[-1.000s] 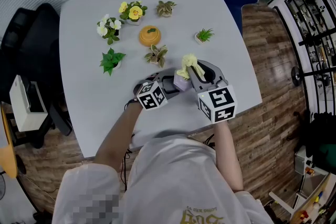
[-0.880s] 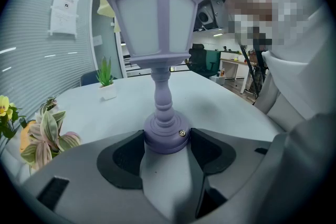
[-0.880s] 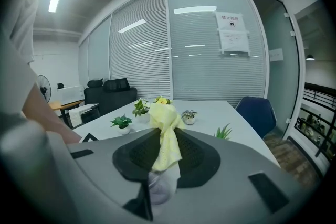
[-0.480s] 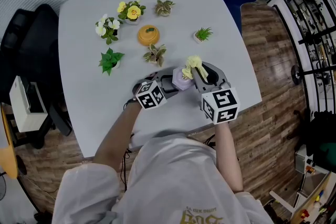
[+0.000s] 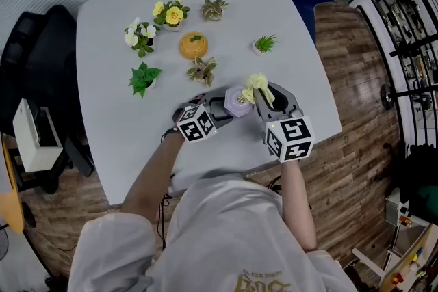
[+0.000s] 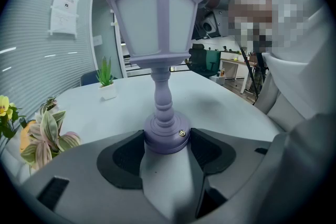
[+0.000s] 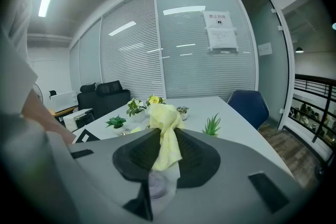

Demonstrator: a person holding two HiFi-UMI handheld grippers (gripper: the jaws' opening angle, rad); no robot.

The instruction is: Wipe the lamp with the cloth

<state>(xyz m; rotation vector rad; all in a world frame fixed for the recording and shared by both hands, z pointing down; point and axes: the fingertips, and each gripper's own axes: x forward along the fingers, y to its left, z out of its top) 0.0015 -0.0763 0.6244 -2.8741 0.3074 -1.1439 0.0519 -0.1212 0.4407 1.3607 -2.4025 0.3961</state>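
Two grippers work near the white table's (image 5: 109, 78) front edge; the left gripper (image 6: 165, 145) clamps the base of the lavender lamp (image 6: 157, 18), likely steadying it upright; the right gripper (image 7: 165, 157) pinches the yellow cloth (image 7: 166, 131) just over the lantern head, apparently for rubbing; since a second ago the cloth has slid rightward, while the lamp has stayed put.
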